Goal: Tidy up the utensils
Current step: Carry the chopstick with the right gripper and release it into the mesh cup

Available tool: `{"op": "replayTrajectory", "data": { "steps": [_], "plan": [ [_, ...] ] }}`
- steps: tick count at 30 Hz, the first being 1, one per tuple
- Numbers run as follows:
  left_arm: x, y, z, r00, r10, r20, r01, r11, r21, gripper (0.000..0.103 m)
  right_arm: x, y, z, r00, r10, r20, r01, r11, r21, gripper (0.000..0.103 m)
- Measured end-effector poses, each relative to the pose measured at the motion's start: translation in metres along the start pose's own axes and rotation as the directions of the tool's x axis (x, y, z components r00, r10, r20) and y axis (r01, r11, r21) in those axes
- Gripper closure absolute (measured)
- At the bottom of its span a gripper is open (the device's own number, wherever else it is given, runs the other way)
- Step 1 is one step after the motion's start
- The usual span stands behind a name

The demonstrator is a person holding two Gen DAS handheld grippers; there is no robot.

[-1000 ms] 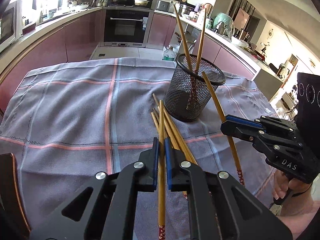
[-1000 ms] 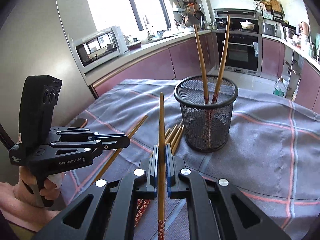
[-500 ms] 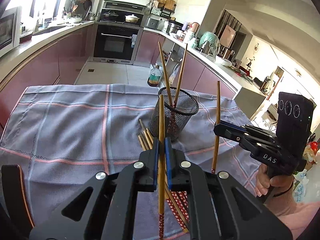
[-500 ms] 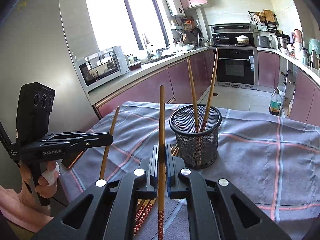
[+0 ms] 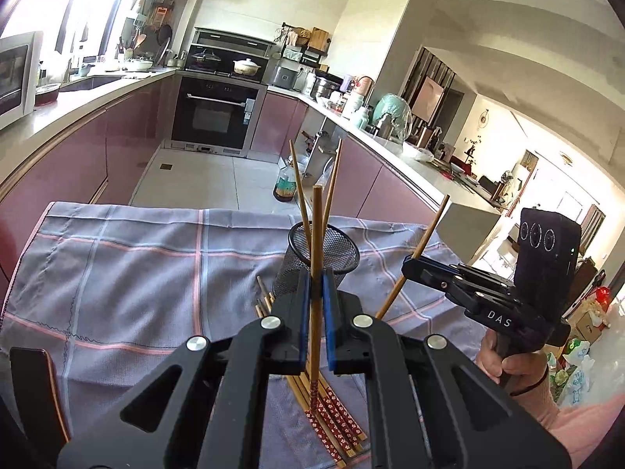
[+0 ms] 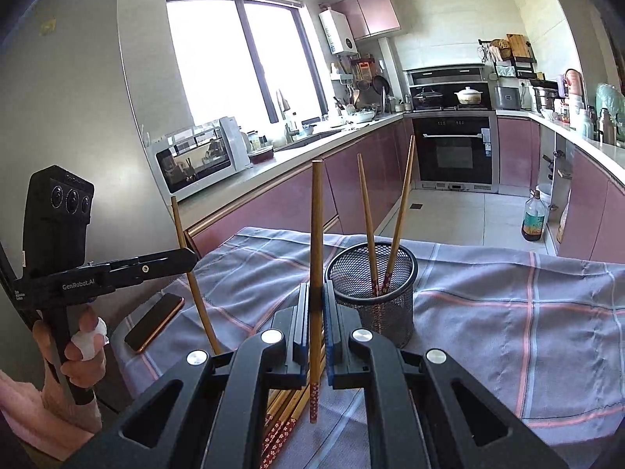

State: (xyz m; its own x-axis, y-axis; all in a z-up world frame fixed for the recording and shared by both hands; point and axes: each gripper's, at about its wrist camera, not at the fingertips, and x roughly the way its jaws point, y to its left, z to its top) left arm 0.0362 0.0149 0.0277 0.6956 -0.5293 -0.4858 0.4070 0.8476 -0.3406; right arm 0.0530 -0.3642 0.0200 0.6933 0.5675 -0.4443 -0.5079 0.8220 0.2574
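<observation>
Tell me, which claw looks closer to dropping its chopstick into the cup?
Probably the left claw: its wooden chopstick lines up with the black mesh cup. The right claw holds its chopstick off beside the cup.

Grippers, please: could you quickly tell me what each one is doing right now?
Left gripper: shut on a chopstick.
Right gripper: shut on another chopstick.

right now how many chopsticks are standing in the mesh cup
2. Both lean apart inside the black mesh cup: one chopstick on the left, the other on the right, patterned ends down. Nothing else seems hidden inside.
</observation>
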Motion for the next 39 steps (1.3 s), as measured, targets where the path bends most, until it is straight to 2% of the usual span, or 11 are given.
{"op": "replayTrajectory", "data": {
  "steps": [9,20,31,39],
  "plan": [
    [0.001,-0.002,0.024,0.999,-0.018,0.049,0.019,1.000,-0.015,0.096,-0.008,-0.003,0.020,0.998,-0.017,0.057,0.018,1.000,-0.016,0.098],
    [0.008,-0.013,0.060,0.994,-0.033,0.106,0.032,0.999,0.013,0.096,-0.018,-0.004,0.050,0.990,-0.042,0.134,0.049,0.997,-0.052,0.098],
    [0.005,-0.024,0.099,0.983,-0.039,0.180,0.031,0.998,0.050,0.096,-0.017,-0.017,0.077,0.979,-0.072,0.189,0.081,0.996,-0.040,0.098],
    [0.022,-0.026,0.116,0.983,-0.025,0.179,0.015,0.998,0.058,0.096,-0.003,-0.027,0.083,0.976,-0.104,0.191,0.111,0.993,-0.028,0.098]
  ]
}}
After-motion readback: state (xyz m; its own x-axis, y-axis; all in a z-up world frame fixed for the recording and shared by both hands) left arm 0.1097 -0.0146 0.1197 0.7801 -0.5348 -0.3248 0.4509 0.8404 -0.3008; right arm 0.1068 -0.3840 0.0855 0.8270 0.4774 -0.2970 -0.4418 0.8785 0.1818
